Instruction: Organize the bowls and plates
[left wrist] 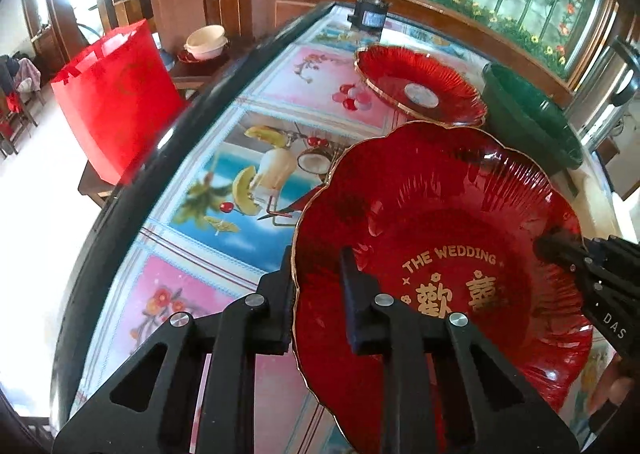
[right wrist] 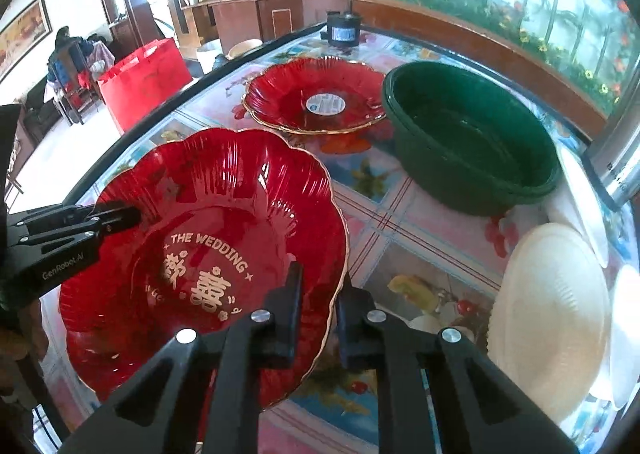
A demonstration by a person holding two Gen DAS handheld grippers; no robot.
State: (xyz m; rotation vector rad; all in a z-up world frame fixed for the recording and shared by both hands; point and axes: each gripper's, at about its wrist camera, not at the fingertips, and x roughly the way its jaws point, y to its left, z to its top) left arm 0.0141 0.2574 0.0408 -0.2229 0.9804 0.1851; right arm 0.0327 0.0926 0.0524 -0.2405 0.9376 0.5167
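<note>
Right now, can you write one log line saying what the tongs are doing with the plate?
left tongs: shut on scalloped red glass wedding plate rim | right tongs: shut on opposite rim | plate: tilted above table

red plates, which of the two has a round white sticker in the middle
The far red plate, lying on the table beside the green bowl. The near red plate, gripped at its rim by both tongs, carries gold "THE WEDDING" lettering instead.
</note>
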